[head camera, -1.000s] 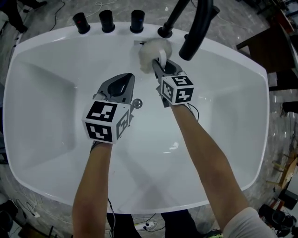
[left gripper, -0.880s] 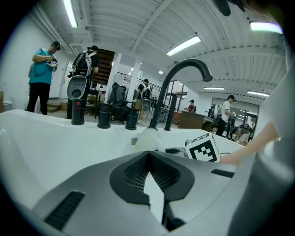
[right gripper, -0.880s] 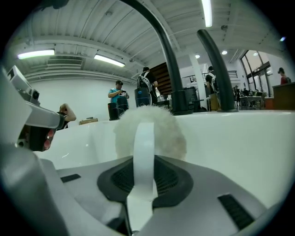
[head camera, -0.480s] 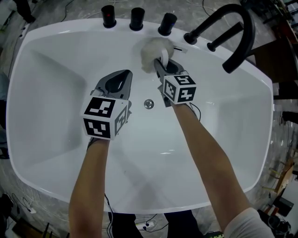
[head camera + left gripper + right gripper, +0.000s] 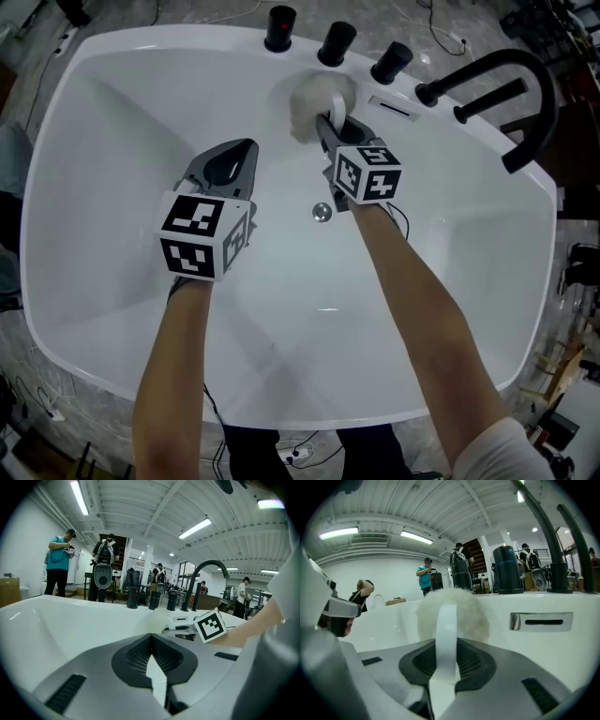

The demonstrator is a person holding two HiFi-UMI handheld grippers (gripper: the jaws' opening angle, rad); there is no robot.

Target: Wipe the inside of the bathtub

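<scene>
Head view: right gripper (image 5: 328, 127) is clamped on the white strap of a fluffy wiping pad (image 5: 314, 101). The pad sits beyond the drain (image 5: 322, 212), straight up the far wall of the bathtub (image 5: 112, 187), and looks pressed on the slope just under the middle knob (image 5: 337, 42). The strap runs along the jaw line and points away from the drain. Left gripper (image 5: 242, 152) hangs left of the drain, well apart from the pad. The right hand is the working one, and the left is too far off to help. The overflow slot (image 5: 392, 108) is right of the pad, and the black faucet (image 5: 525, 84) is further right on the rim. Left gripper view: jaws meet at the tips with nothing between them, only bare tub showing through the gap. The other gripper's marker cube (image 5: 209, 625) lies ahead to the right, on the faucet side of the drain line. Right gripper view: jaws pinch the strap (image 5: 445, 634) upright, with fluff bulging both sides ahead of them. The tub wall is right behind the pad, but contact can't be confirmed from here. Surface is smooth glossy white, probably slick, so the pad should slide easily. Room is a lit workshop with people standing far beyond the rim. Likely next stroke is a drag from the far wall back down toward the drain, or sideways along that wall.
</scene>
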